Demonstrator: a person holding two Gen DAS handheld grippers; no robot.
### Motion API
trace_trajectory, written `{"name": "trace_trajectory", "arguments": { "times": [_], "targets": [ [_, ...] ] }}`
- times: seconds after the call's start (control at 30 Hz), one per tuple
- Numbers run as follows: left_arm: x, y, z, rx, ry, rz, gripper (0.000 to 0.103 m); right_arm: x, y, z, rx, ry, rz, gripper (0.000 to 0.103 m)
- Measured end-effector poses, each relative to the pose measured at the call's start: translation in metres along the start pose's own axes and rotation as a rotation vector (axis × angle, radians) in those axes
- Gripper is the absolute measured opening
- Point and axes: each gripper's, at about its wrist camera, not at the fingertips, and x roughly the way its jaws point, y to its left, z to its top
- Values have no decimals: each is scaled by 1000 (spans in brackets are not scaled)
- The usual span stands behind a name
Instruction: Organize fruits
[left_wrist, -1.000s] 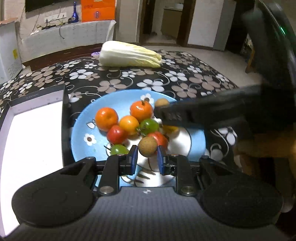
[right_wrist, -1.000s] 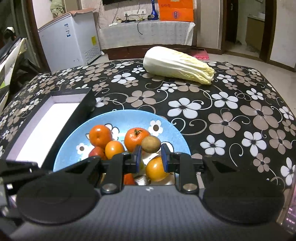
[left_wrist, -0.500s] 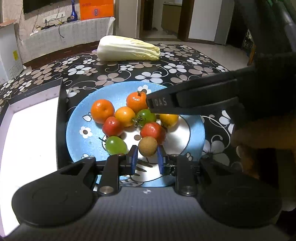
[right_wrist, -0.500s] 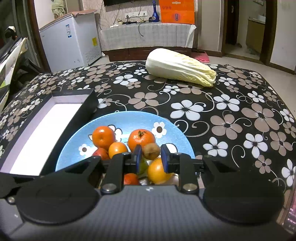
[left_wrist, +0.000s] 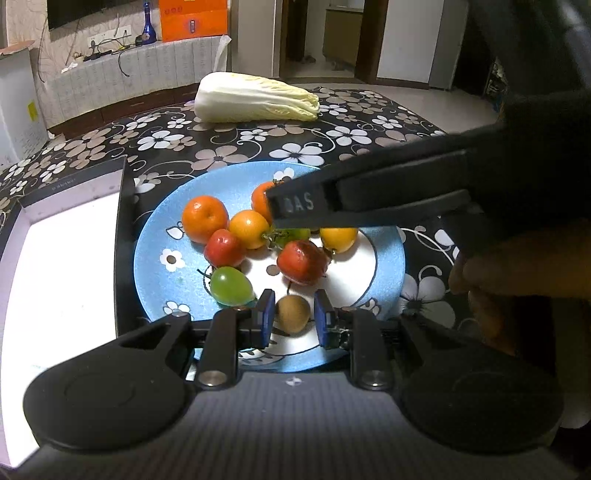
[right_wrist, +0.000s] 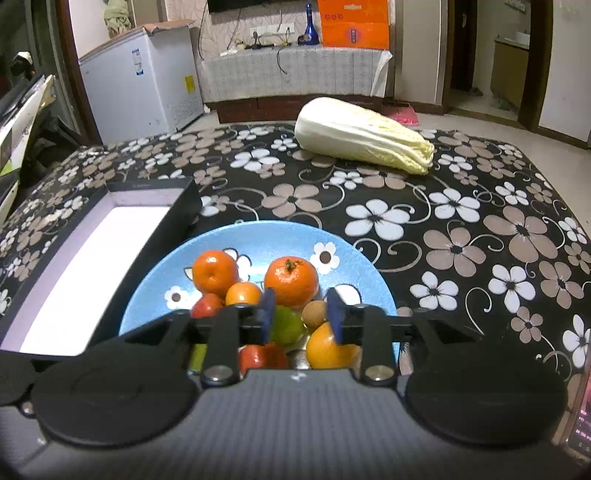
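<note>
The right gripper (right_wrist: 300, 312), marked "DAS", is opening over the blue plate (left_wrist: 159, 236); the left gripper (left_wrist: 293, 318) pinches a small brown fruit (left_wrist: 293, 314).

Right gripper (right_wrist: 300, 314): jaws opening, formerly clamped on brown fruit (right_wrist: 314, 314); fruit now lies on plate (right_wrist: 369, 269) beside the right finger, no longer pinched. Left gripper (left_wrist: 291, 319): second brown fruit (left_wrist: 293, 314) now sits lower between fingers, with small gaps showing either side.
</note>
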Motion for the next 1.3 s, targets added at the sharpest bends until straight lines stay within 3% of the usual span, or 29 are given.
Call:
{"name": "trace_trajectory", "arguments": {
  "times": [0.07,0.23,0.33,0.57,0.73,0.97,1.3],
  "targets": [
    [1,0,-1,0,6,7,27,-5,2,0,-1,-21,0,52],
    [-1,-1,-2,16,3,24,28,-16,3,-2,7,-44,12,53],
    [-2,-1,-3,18,1,27,40,-25,5,-3,9,-64,24,53],
    [-4,1,-4,24,-8,44,49,-45,2,-7,54,-100,35,54],
    [-5,4,-4,17,-8,58,52,-60,-7,-14,126,-114,12,64],
    [-8,3,-5,16,-10,74,54,-78,-17,-30,204,-86,-41,65],
    [-11,3,-7,6,-16,110,70,-78,-11,-42,171,-25,-80,66]
  ]
}}
